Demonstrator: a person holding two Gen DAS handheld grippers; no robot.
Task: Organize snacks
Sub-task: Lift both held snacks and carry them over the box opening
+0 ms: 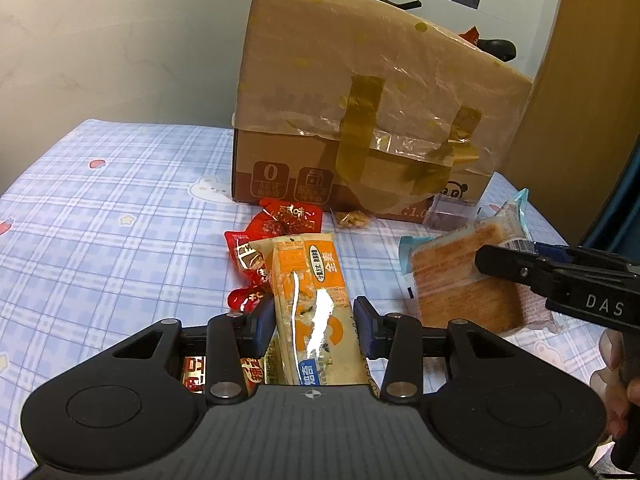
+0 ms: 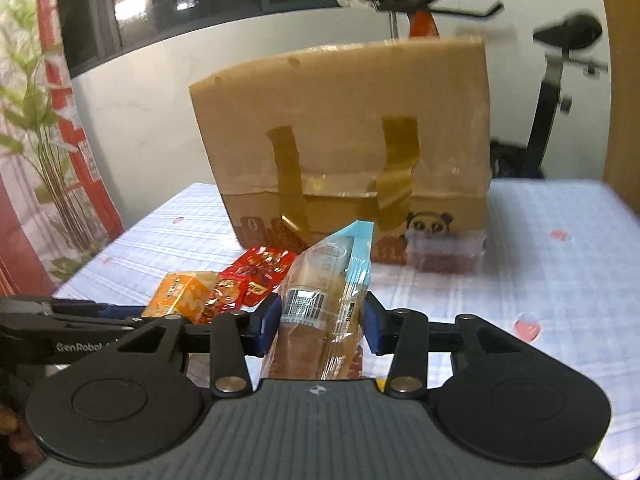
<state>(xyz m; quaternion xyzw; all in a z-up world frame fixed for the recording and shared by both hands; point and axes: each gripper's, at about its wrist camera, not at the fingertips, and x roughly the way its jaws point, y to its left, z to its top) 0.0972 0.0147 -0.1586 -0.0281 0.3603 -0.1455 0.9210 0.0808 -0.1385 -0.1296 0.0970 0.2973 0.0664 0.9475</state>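
Snacks are up off the checked bedsheet (image 1: 120, 184), ready for sorting: the left claw (image 1: 316, 322) clamps an orange packet (image 1: 308, 292), the right claw (image 2: 322, 320) pinches a wrapped toast (image 2: 320, 300), before the taped cardboard box (image 1: 360, 120).

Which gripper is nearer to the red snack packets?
Left. The left gripper, clamped on an orange packet, sits right beside the red snack packets; the right gripper holds a bread pack farther away.

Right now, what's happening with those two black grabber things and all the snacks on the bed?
A person is sorting snacks with a handheld gripper in each hand. The left gripper is clamped on an orange snack packet; the right gripper grips a wrapped toast slice. Red snack packets lie loose on the checked sheet before a taped cardboard box.
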